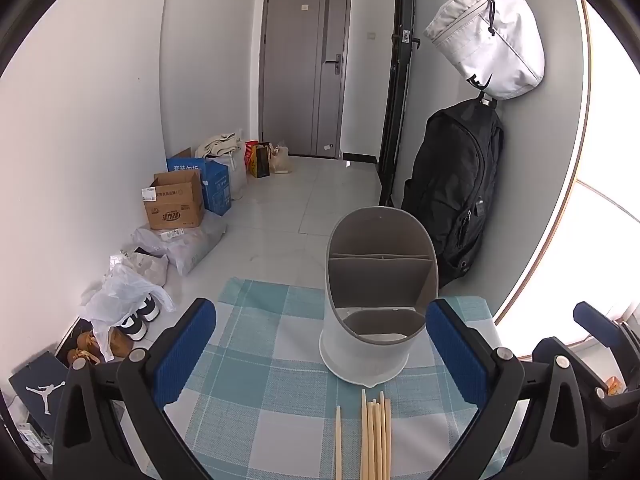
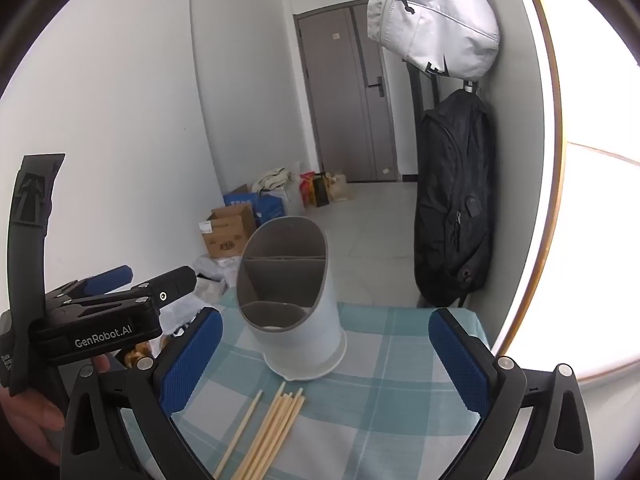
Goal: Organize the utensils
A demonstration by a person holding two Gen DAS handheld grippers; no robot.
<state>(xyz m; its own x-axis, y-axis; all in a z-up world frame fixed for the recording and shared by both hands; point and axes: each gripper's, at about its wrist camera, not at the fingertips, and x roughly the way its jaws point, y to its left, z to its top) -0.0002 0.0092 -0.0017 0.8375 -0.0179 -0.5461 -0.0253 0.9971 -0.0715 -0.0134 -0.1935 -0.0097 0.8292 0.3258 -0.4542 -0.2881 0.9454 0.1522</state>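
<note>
Left wrist view
- left gripper (image 1: 320, 360): jaws spread wide, nothing clamped; pitched down toward the table (image 1: 248, 408).
- chopsticks (image 1: 374, 438): laid flat on the checked cloth, near, between the jaws, slightly right of centre; long axis near-to-far.
- utensil holder (image 1: 376, 288): upright just beyond the chopstick tips, compartments empty.

Right wrist view
- right gripper (image 2: 324, 360): jaws wide apart, empty; angled down.
- chopsticks (image 2: 272, 428): near, left of centre, axis slanted far-right.
- holder (image 2: 292, 304): just past the tips.
- left gripper (image 2: 120, 304): seen at far left, held in a hand (image 2: 28, 420).
- nearer hand: judged about equal.
</note>
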